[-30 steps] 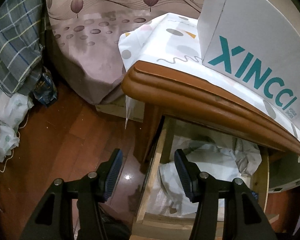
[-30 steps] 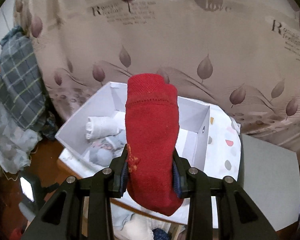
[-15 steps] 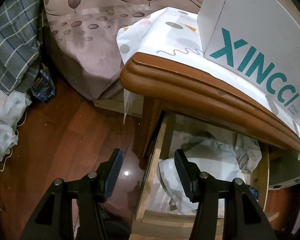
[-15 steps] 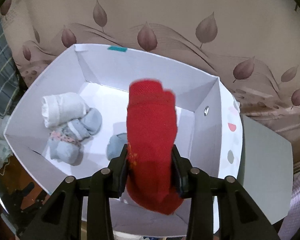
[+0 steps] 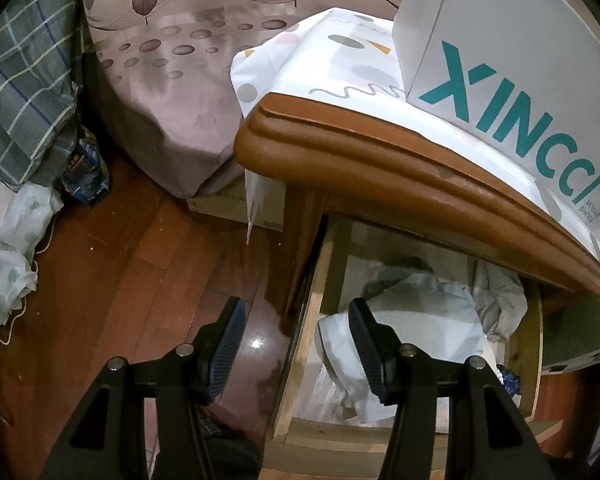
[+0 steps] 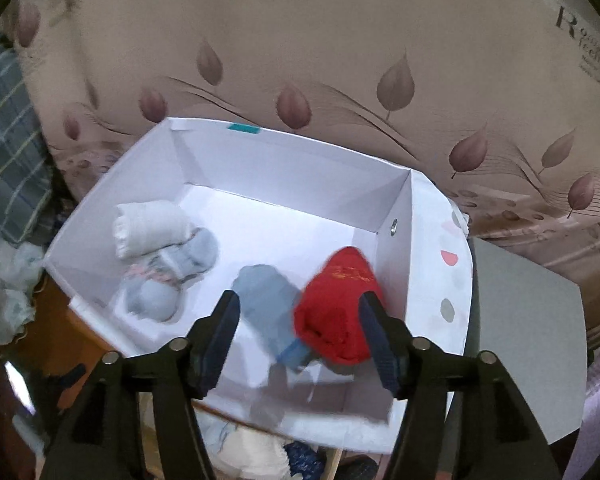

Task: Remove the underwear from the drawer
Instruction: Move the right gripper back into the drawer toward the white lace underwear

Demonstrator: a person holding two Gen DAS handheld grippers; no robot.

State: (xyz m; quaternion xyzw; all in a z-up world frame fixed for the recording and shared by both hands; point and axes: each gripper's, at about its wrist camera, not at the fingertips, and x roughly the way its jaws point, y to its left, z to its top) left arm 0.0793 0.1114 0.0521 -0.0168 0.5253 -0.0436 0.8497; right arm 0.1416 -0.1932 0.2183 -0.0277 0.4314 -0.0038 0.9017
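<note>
- Right gripper (image 6: pixel 296 330): lower centre of the right wrist view, poised over the white box (image 6: pixel 402 232). Jaws are opening; the red garment (image 6: pixel 336 308) lies between them, near the right-hand pad, but is no longer pinched.
- Red garment: a bunched roll on the box floor at centre right of the frame, just beside a grey-blue roll (image 6: pixel 268 300).
- Other box contents: a white roll (image 6: pixel 150 228) and a pale grey bundle (image 6: pixel 160 276), left part of the box.
- Left gripper (image 5: pixel 296 344): lower centre of the left wrist view, jaws apart and empty, hanging over the left edge of the open drawer (image 5: pixel 320 312).
- Drawer contents: crumpled pale fabric (image 5: pixel 412 320) at lower right of that frame; which pieces are underwear cannot be told.
- Progress, as judged: several items already sit in the box and the red one is just arriving; cloth remains in the drawer, so more picks look likely.
- Right wrist view only: the box interior and its rolls.
- Left wrist view only: the drawer interior, the brown tabletop edge (image 5: pixel 380 160), the teal lettering on the box's outer wall, and the wooden floor (image 5: pixel 120 280).
</note>
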